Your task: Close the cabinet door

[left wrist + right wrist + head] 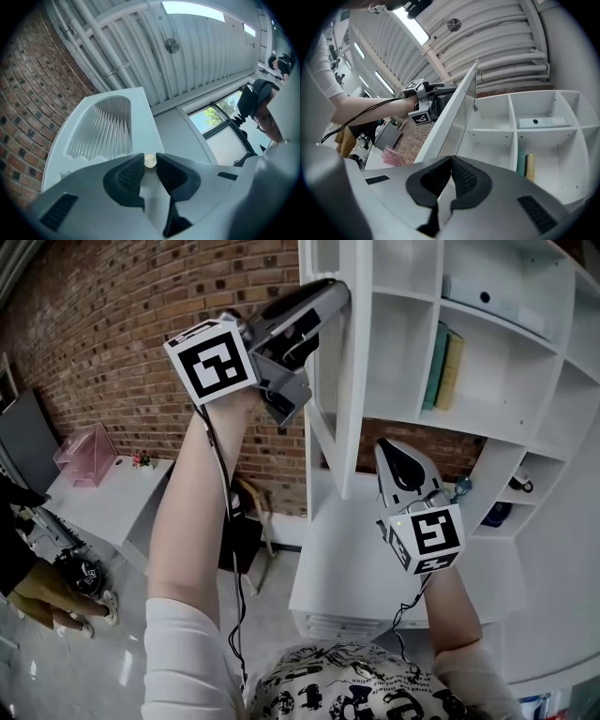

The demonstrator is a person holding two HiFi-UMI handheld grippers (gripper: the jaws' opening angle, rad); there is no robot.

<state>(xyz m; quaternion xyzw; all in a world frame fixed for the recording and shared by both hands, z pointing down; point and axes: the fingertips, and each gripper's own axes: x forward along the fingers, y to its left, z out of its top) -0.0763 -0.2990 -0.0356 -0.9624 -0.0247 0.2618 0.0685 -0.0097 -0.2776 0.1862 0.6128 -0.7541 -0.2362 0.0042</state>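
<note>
– At the cabinet's left side, how many doors are there, and how does it stand?
– One door, swung wide out from the shelves with its thin edge toward the head camera. It has one ribbed pane and one small brass knob.
– And the hand-held grippers?
– Two. The left hand-held gripper is raised to the door's outer face, its jaws clamped on the knob with one pad on each side. The right hand-held gripper is lower, to the right of the door's edge in the head view. Its jaws are pressed together with nothing between them.
– What is on the shelves?
– Two books upright side by side, one teal and one yellowish. One flat white box lies in the compartment above them.
– Further out?
– One desk by the brick wall, with one pink box on it.
– Anything hard to read?
– In the head view the knob is hidden behind the door edge and the left jaws. A few dark objects in the right-hand compartments are too small to name. A person at the left border is cut off.
</note>
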